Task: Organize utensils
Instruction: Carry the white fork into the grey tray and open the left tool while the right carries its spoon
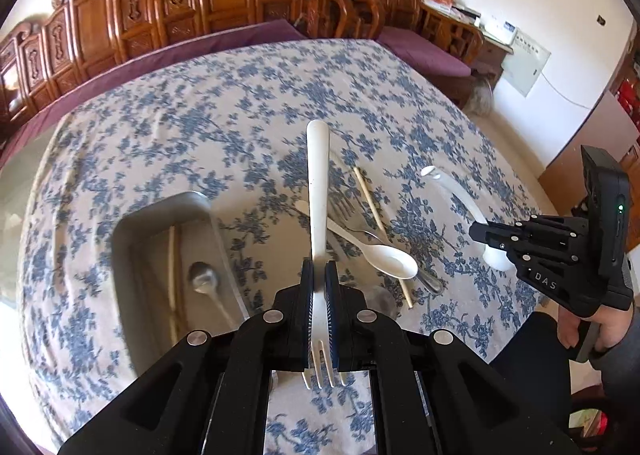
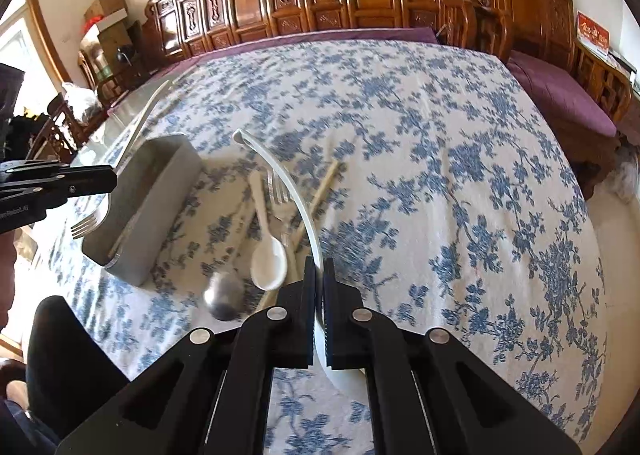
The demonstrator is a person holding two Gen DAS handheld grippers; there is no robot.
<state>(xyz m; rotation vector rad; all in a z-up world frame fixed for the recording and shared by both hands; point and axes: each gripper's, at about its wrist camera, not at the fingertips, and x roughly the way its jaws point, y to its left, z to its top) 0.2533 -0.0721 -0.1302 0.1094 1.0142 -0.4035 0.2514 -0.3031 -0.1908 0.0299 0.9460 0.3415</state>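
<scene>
Partway through: the tray [image 1: 132,239] holds a spoon [image 1: 202,275] and chopsticks [image 1: 173,267]. Left gripper [image 1: 320,275] clamps a white fork [image 1: 319,191] just right of the tray; right gripper [image 2: 319,275] pinches a ladle [image 2: 288,183]. A pile [image 1: 376,239] beside the tray waits.

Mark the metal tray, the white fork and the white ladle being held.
metal tray [image 1: 132,239]: left wrist view, on its near left wall.
white fork [image 1: 318,175]: left wrist view, mid-handle above the left hand-held gripper.
white ladle [image 2: 296,191]: right wrist view, on its curved handle.
</scene>
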